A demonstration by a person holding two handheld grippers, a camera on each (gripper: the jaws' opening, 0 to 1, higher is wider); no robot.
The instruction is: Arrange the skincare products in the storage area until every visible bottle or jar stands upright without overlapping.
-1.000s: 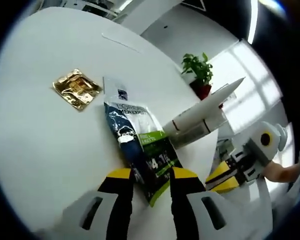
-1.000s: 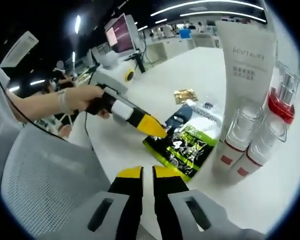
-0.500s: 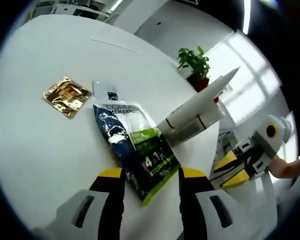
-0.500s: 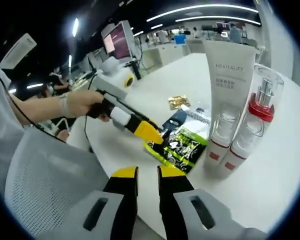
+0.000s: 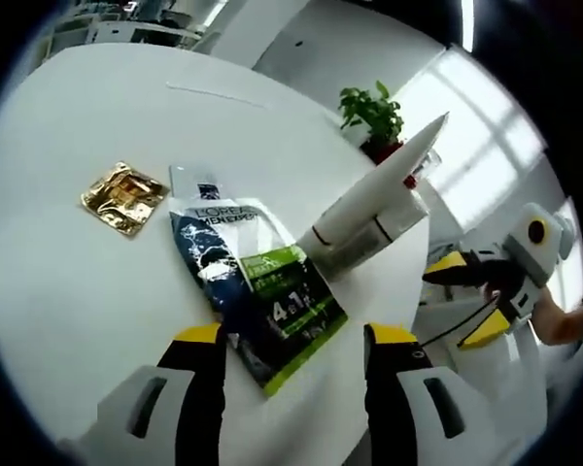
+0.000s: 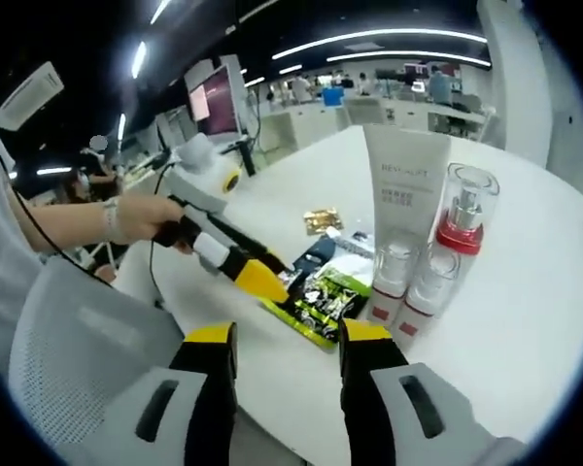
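A dark blue and green sachet lies flat on the white round table, its near corner between the wide-apart jaws of my open left gripper. A gold sachet lies further out. A tall white tube stands upright, with a red-collared pump bottle and two small clear bottles beside it. The right gripper view has the sachet and the left gripper at its edge. My right gripper is open and holds nothing, off the table's rim.
A hand holds the left gripper. A grey mesh chair back sits below the right gripper. The right gripper shows beyond the table edge. A potted plant stands behind the table. Bare tabletop lies right of the bottles.
Both grippers' jaws have spread wider. The right gripper has drawn back from the table, so the bottles look smaller. The sachets and bottles have stayed where they were.
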